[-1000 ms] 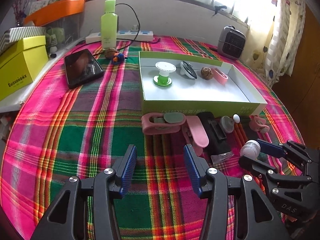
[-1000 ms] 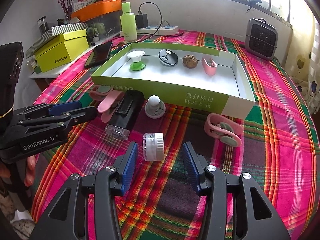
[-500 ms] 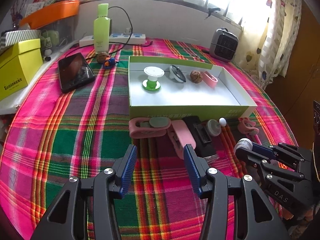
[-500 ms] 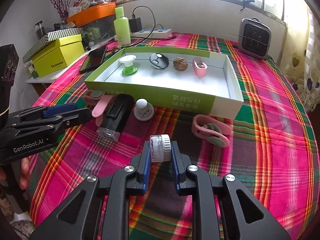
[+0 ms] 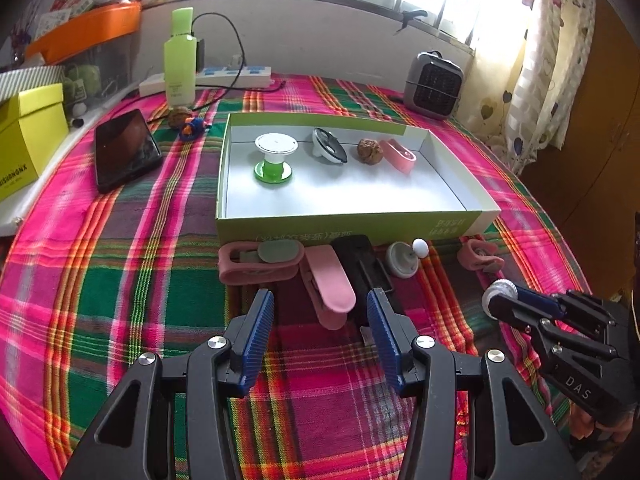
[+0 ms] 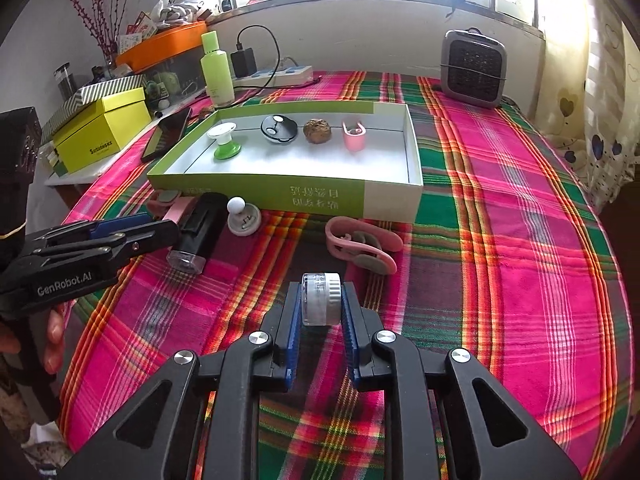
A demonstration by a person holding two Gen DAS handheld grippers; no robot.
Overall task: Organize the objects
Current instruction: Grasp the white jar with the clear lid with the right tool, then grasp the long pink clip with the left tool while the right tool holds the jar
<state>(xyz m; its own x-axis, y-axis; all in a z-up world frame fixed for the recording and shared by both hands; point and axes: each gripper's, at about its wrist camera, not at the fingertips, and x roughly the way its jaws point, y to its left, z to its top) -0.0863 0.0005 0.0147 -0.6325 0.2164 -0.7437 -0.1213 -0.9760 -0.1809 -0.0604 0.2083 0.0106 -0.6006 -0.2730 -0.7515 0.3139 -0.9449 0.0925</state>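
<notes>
My right gripper (image 6: 321, 314) is shut on a small clear jar with a white lid (image 6: 320, 298) and holds it above the plaid cloth; the jar also shows in the left wrist view (image 5: 496, 294). My left gripper (image 5: 320, 330) is open and empty, close to a pink clip (image 5: 330, 286) and a black device (image 5: 362, 270). The green-and-white box (image 6: 352, 196) holds a green-based spool (image 6: 224, 142), a black-and-white disc (image 6: 279, 129), a walnut (image 6: 317, 131) and a pink clip (image 6: 353, 136). Outside its front wall lie a white knob (image 6: 244, 216) and another pink clip (image 6: 362, 242).
A phone (image 5: 124, 150), a green bottle (image 5: 180, 62), a power strip (image 5: 224, 76) and a yellow box (image 5: 24, 138) stand at the left and back. A small grey heater (image 6: 474, 68) stands at the back right. A dusty-pink clip (image 5: 260, 262) lies by the box front.
My right gripper closed on the jar and lifted it off the cloth. My left gripper drew back a little and stayed open.
</notes>
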